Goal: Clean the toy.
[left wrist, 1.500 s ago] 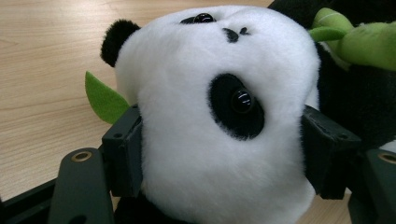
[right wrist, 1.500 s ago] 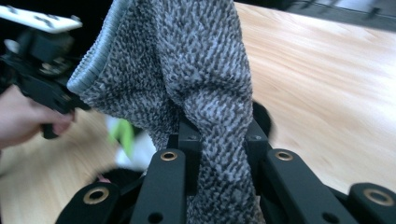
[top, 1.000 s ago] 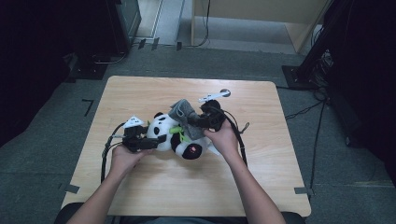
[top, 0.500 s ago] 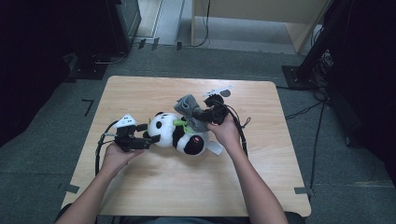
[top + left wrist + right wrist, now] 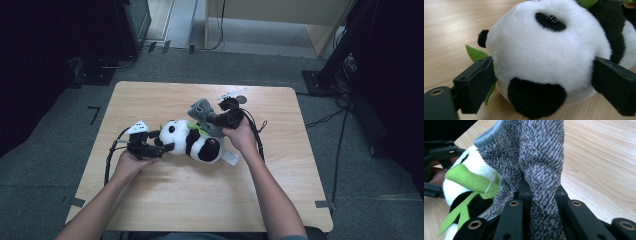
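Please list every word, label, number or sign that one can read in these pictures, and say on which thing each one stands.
None can be read.
White tag beside the panda toy: too small to tell whether it carries print.
White strip on the table behind the right gripper: any print is too blurred.
Grey knitted cloth, left gripper: no text shows.

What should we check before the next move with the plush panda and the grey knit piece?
1. Right gripper pinching the grey knitted fabric piece: ok, fabric is clamped between its jaws.
2. Left gripper around the black-and-white plush panda's head: jaws have just been opening and straddle it; whether the pads press: cannot tell.
3. Panda lying on the light wooden table: ok.
4. Green felt leaf clear of the knit: not ok, it lies against it.
5. Cables clear of the panda: ok.
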### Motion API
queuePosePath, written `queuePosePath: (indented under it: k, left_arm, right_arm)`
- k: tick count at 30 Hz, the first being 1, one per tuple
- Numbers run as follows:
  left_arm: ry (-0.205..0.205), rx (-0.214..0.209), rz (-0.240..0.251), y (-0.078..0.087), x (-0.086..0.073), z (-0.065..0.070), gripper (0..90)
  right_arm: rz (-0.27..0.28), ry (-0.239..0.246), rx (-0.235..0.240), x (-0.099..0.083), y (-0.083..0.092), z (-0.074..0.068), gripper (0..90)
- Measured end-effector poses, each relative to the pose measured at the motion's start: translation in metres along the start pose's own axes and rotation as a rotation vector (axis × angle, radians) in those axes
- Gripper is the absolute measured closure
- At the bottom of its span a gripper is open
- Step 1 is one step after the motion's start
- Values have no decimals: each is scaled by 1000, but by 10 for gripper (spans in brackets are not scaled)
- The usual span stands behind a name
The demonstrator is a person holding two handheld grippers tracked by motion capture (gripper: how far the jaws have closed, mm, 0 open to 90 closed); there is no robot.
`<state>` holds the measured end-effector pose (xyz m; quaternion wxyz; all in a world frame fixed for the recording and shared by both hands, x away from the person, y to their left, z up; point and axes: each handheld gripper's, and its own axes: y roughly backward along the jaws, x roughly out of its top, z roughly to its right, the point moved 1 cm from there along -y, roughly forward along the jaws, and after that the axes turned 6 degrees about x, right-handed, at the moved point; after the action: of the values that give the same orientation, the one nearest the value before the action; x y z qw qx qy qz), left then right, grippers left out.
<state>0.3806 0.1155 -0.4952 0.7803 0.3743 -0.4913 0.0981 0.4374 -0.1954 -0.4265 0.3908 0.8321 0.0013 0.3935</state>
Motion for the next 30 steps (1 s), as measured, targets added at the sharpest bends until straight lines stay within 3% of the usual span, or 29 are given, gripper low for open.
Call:
queuePosePath:
  k: [2, 4, 6, 10, 13, 18, 21, 23, 24, 25, 26, 28, 30]
  left_arm:
    - [-84, -9, 48, -1, -1, 2, 75]
    - [-102, -9, 54, -5, -1, 4, 74]
    - [-73, -9, 38, -10, -2, 3, 29]
    - [-84, -11, 3, -15, -6, 2, 14]
    - [-84, 18, 7, -13, -6, 3, 118]
    - [-80, 33, 29, -7, -7, 4, 277]
    - [-87, 41, 31, -8, -7, 5, 307]
    - [-95, 47, 36, -10, -7, 7, 309]
    - [-90, 48, 36, -10, -6, 8, 318]
    - [-86, 50, 34, -10, -6, 9, 318]
    - [-85, 52, 31, -10, -6, 9, 329]
    - [-87, 52, 29, -9, -5, 9, 343]
    - [-86, 53, 30, -9, -5, 9, 347]
  right_arm:
    - [1, 1, -3, 0, 0, 0, 766]
    - [2, 1, -6, 0, -1, 1, 766]
    - [3, -4, -11, 0, -2, 1, 766]
    - [9, -6, 6, 1, -5, 1, 764]
    - [10, -1, -11, 1, -7, -1, 756]
    - [23, -50, -7, 7, -1, -4, 767]
    - [28, -28, -13, 15, 5, -13, 771]
    - [76, 7, 11, 27, 13, -27, 772]
    - [104, 44, 33, 40, 17, -46, 772]
    - [104, 44, 33, 40, 17, -46, 772]
    - [108, 91, 53, 51, 16, -68, 770]
    - [78, 124, 70, 55, 8, -88, 770]
    - [66, 132, 78, 56, 1, -95, 770]
